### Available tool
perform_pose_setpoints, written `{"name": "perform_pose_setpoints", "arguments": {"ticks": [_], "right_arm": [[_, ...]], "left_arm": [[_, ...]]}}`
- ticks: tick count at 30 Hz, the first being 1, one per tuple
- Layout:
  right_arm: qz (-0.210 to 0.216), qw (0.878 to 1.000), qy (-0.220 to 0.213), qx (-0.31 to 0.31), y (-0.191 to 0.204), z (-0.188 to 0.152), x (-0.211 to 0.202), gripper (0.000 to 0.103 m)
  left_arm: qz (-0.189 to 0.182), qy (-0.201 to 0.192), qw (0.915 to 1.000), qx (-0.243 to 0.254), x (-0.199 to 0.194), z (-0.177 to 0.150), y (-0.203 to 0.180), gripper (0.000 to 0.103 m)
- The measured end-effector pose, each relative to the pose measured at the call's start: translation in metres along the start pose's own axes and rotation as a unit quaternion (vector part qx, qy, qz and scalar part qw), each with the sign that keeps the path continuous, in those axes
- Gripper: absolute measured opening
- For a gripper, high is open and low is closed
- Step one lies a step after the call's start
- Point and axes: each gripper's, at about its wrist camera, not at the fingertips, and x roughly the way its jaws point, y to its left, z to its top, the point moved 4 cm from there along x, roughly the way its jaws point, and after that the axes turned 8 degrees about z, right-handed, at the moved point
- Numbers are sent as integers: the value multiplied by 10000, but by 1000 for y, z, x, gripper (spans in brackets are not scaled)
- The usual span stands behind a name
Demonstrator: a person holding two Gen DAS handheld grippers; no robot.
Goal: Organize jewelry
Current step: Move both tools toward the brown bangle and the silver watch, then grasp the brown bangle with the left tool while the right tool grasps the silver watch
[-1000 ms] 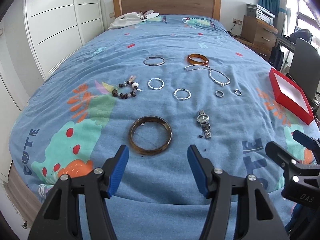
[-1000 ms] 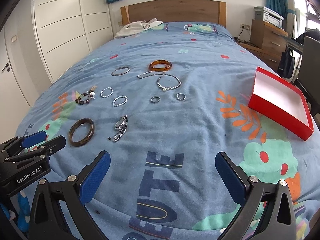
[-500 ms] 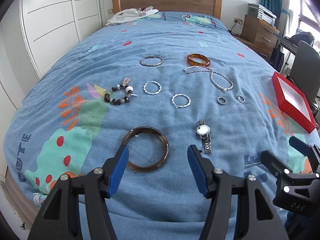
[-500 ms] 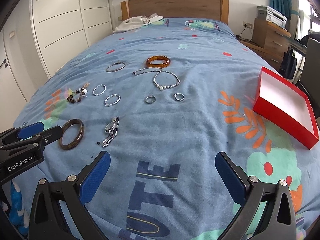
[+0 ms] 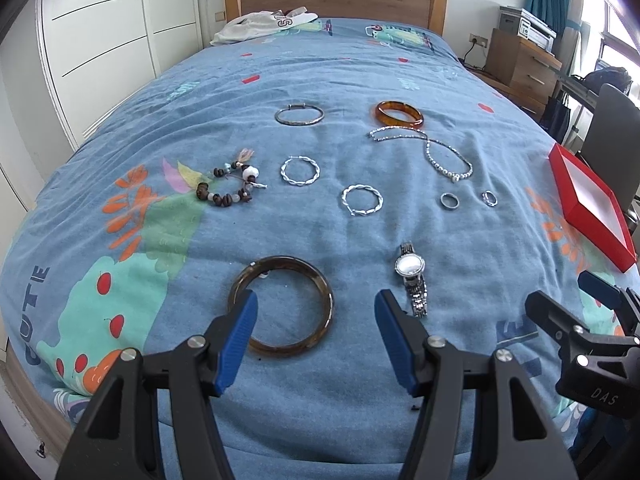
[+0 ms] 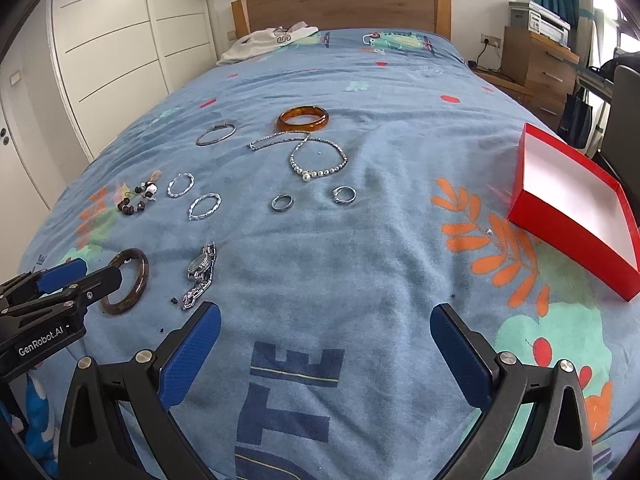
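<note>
Jewelry lies spread on a blue bedspread. My left gripper point(image 5: 316, 300) is open, its left finger over the near rim of a dark brown bangle point(image 5: 325, 292), also in the right wrist view point(image 6: 141, 280). A silver watch point(image 5: 410, 268) lies just right of it. Farther off are a beaded bracelet point(image 5: 228, 188), two twisted silver hoops point(image 5: 300, 171), two rings point(image 5: 450, 201), a pearl necklace point(image 5: 444, 160), an amber bangle point(image 5: 399, 113) and a thin metal bangle point(image 5: 299, 114). My right gripper point(image 6: 324, 316) is open and empty above bare bedspread.
An open red box with a white inside point(image 6: 576, 204) sits on the bed's right side. White clothing point(image 5: 264, 26) lies by the wooden headboard. White wardrobes stand left; a wooden dresser point(image 6: 536, 64) and a chair stand right.
My left gripper has moved forward and lower, so the dark brown bangle now lies between and under its fingers. The right gripper has also advanced a little. Both stay open.
</note>
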Motion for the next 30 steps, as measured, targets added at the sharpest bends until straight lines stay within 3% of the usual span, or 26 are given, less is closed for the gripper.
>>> {"name": "perform_pose_setpoints", "arguments": {"ticks": [7,18,30], "right_arm": [[107,9999,6,-51,4,1,3,101],[271,9995,50,-120,11,0,3,84],[528,9984,30,-211,21,1,0,74]], "left_arm": [[-26,60,10000,6,5,-2,2,59],[-117,75,9999,43,0,-9,7,59],[-220,129,9993,-284,-2,-10,26,59]]}}
